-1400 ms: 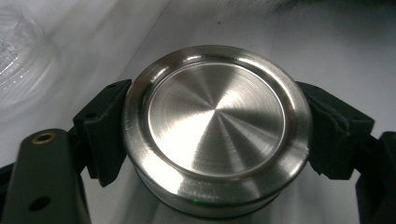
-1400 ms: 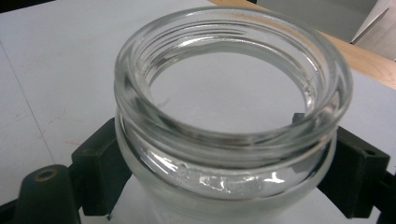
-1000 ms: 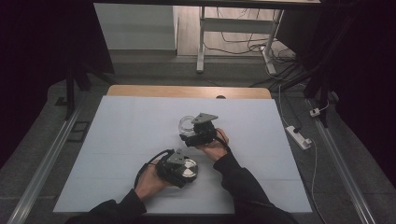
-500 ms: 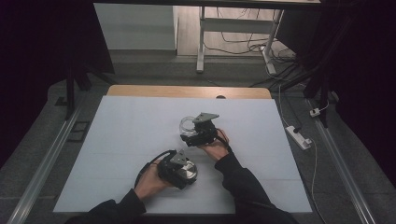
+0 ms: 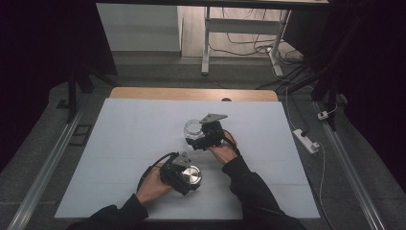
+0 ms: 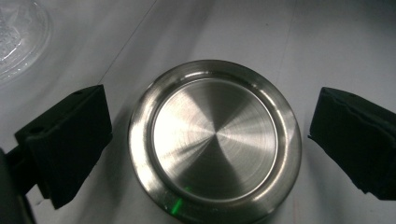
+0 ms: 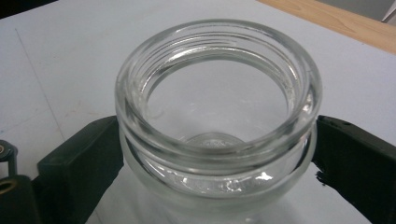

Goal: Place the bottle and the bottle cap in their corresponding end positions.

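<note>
A round steel lid (image 6: 215, 140) lies flat on the white table top (image 5: 119, 139). My left gripper (image 6: 212, 144) stands open around it, with a gap between each black pad and the rim. In the high view the left gripper (image 5: 184, 178) and the lid (image 5: 191, 176) are near the table's front middle. An empty clear glass jar (image 7: 217, 116) stands upright with its mouth up. My right gripper (image 7: 215, 163) is shut on the jar, one pad against each side. In the high view the jar (image 5: 192, 128) sits mid-table, with the right gripper (image 5: 205, 136) just behind it.
A bare wooden strip (image 5: 191, 93) runs along the table's far edge. A power strip (image 5: 305, 140) lies on the floor to the right. Metal rails (image 5: 48, 163) flank the table. The glass jar's edge (image 6: 18, 37) shows at the upper left of the left gripper view.
The left hand and its gripper have shifted slightly around the lid near the front of the table. The right gripper and the jar have stayed in place.
</note>
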`<state>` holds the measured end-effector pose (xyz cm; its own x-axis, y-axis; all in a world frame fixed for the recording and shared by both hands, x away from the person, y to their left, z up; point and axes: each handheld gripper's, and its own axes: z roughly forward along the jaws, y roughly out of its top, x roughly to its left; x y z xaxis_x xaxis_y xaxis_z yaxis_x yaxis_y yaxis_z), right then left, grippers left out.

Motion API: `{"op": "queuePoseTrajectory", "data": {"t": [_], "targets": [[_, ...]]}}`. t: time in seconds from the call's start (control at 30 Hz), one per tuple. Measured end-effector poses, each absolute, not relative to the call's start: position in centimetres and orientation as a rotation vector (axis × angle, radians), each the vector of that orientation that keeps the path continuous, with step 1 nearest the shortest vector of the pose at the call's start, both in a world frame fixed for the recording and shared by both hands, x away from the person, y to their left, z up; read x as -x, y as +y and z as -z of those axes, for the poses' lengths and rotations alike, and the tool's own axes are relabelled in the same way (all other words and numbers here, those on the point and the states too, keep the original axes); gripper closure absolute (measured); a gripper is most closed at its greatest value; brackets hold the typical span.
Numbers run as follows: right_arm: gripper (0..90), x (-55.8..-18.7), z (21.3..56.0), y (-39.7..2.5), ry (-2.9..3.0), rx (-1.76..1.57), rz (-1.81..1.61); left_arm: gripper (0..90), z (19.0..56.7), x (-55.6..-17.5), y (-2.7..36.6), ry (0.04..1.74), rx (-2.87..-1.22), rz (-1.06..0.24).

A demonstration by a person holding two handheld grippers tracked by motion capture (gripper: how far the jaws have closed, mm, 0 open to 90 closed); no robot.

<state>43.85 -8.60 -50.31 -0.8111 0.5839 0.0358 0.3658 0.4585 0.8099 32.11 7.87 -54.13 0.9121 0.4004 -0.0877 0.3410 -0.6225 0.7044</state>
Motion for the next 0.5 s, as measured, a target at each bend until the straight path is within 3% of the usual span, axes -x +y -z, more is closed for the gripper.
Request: {"op": "queuePoseTrajectory", "data": {"t": [0.5], "targets": [[0.0, -43.2, 49.5, -9.6, 2.487, -0.856, -1.280, 0.0, 52.4, -31.8, 9.9, 0.594, -2.223, -0.053]]}}
